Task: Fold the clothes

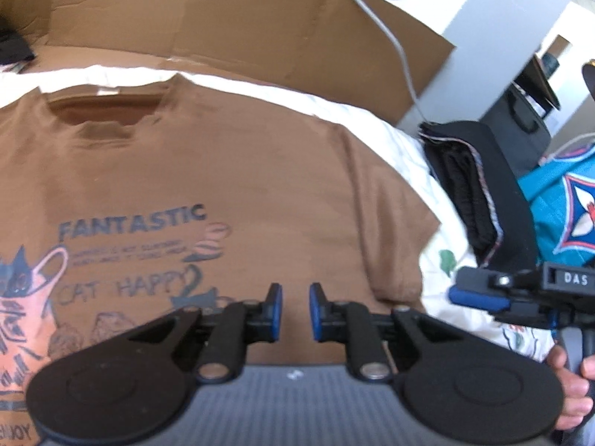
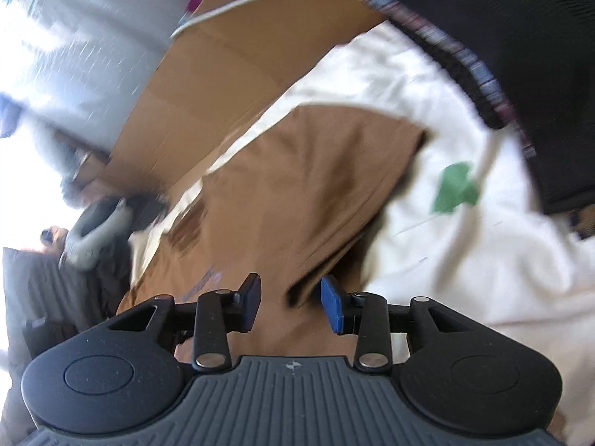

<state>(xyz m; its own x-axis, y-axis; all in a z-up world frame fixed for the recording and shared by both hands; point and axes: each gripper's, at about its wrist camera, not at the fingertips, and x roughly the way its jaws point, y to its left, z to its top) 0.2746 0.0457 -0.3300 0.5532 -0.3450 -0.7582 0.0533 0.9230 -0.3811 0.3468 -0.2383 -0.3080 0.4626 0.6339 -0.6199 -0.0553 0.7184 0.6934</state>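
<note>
A brown T-shirt point(image 1: 208, 171) lies spread front-up on a white sheet point(image 1: 420, 148), its neck opening towards the far edge and its print reading "FANTASTIC" and "CAT HAPPY" beside a cat drawing. One short sleeve point(image 1: 398, 230) lies out flat to the right, its hem ending on the white cloth. The left gripper point(image 1: 295, 312) hangs over the lower part of the shirt with its fingers point(image 1: 274, 310) released, a narrow gap between the blue pads and nothing in it. The right gripper point(image 2: 292, 304) sits over the sleeve's side of the shirt point(image 2: 316, 186), its fingers point(image 2: 334, 308) parted wider and empty, with brown fabric beneath them; whether the pads touch the cloth I cannot tell, as that view is blurred. In the left view the right gripper point(image 1: 479, 293) shows at the right edge, held by a hand point(image 1: 569, 390). Beside the sleeve rests a folded black garment point(image 1: 479, 186) with a patterned trim, and past it a teal printed cloth point(image 1: 565, 200). Flattened cardboard point(image 1: 223, 11) lies beyond the sheet, with a grey cable point(image 1: 386, 33) running across it.
</note>
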